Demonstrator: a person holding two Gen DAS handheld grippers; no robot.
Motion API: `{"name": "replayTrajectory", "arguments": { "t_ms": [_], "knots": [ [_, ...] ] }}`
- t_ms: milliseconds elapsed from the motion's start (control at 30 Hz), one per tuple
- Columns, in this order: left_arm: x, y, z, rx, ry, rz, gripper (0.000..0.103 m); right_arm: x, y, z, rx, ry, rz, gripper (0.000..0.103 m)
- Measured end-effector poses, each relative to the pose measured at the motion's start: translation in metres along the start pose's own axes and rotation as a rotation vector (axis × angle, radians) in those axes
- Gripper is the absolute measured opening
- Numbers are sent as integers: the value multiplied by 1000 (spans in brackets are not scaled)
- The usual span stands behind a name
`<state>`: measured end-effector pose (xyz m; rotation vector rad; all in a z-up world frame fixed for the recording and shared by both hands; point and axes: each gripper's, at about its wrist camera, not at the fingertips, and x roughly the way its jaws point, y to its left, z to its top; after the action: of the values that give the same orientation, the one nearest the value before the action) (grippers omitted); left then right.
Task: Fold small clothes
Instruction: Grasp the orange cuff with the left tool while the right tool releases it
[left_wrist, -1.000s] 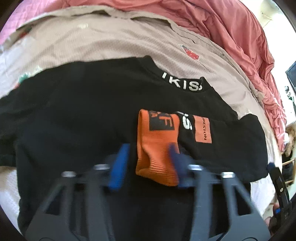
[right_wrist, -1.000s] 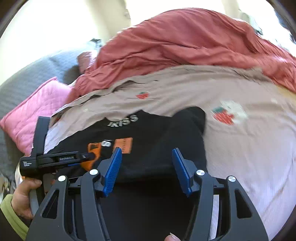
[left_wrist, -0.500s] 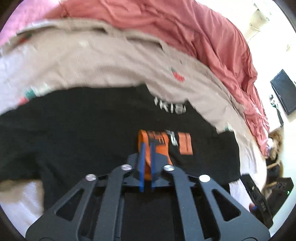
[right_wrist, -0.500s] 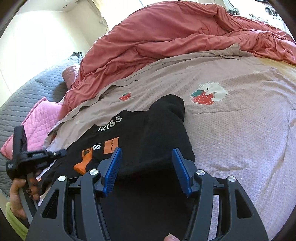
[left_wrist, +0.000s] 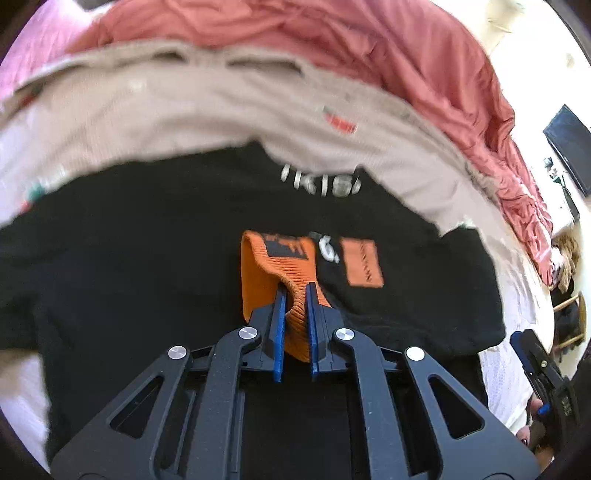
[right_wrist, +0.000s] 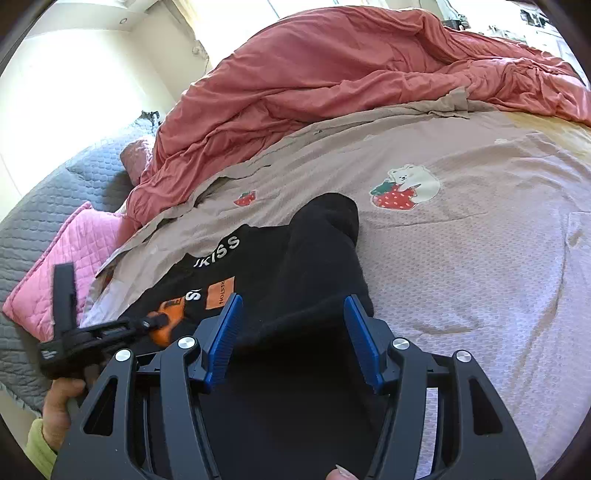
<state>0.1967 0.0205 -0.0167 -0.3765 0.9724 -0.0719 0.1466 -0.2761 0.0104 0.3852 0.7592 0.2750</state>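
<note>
Gripping the orange cuff (left_wrist: 275, 275), our left gripper (left_wrist: 294, 295) is clenched on its ribbed hem, blue pads (left_wrist: 279, 332) pinching the fabric from both sides. The cuff sits on the black sweatshirt (left_wrist: 129, 258), just left of its orange chest patch (left_wrist: 364, 262). In the right wrist view our right gripper (right_wrist: 291, 332) hangs released, jaws wide apart, above the near part of the black sweatshirt (right_wrist: 325, 266) with nothing between the pads (right_wrist: 223, 332). We see the left gripper (right_wrist: 147, 325) from there too, off the sweatshirt's left edge, shut on the orange cuff (right_wrist: 170, 317). One black sleeve lies folded across the sweatshirt's chest, its end reaching the far edge. White letters (right_wrist: 218, 251) run along the collar on the sweatshirt's far side. The sweatshirt lies flat on a beige sheet (right_wrist: 461, 258) with strawberry prints (right_wrist: 404, 188). Beyond the sweatshirt a rumpled red duvet (right_wrist: 332, 74) is heaped up; far left of it sits a pink quilted pillow (right_wrist: 74, 251).
</note>
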Motion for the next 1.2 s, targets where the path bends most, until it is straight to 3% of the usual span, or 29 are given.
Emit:
{"name": "replayTrajectory", "arguments": {
  "t_ms": [133, 333, 433, 633, 900, 1000, 1100, 1200],
  "knots": [
    [-26, 17, 11, -47, -57, -20, 4, -3, -1, 1, 7, -6, 2, 56],
    [-56, 50, 21, -63, -166, 91, 4, -1, 4, 1, -7, 1, 3, 56],
    [-50, 58, 18, -31, -154, 155, 4, 4, 7, -2, -21, 23, -16, 56],
    [-32, 83, 6, -55, -83, 176, 6, 23, 23, -1, -105, 81, -87, 56],
    [-70, 109, 7, -142, -169, 197, 6, 70, 59, 5, -272, 155, -69, 56],
    [-69, 101, 9, -115, -156, 169, 6, 92, 63, 5, -308, 202, -74, 56],
    [-57, 88, 8, -74, -137, 158, 6, 112, 55, -2, -351, 261, -173, 55],
    [-38, 67, 3, 10, -103, 151, 6, 114, 40, -8, -333, 276, -174, 47]
  ]
}}
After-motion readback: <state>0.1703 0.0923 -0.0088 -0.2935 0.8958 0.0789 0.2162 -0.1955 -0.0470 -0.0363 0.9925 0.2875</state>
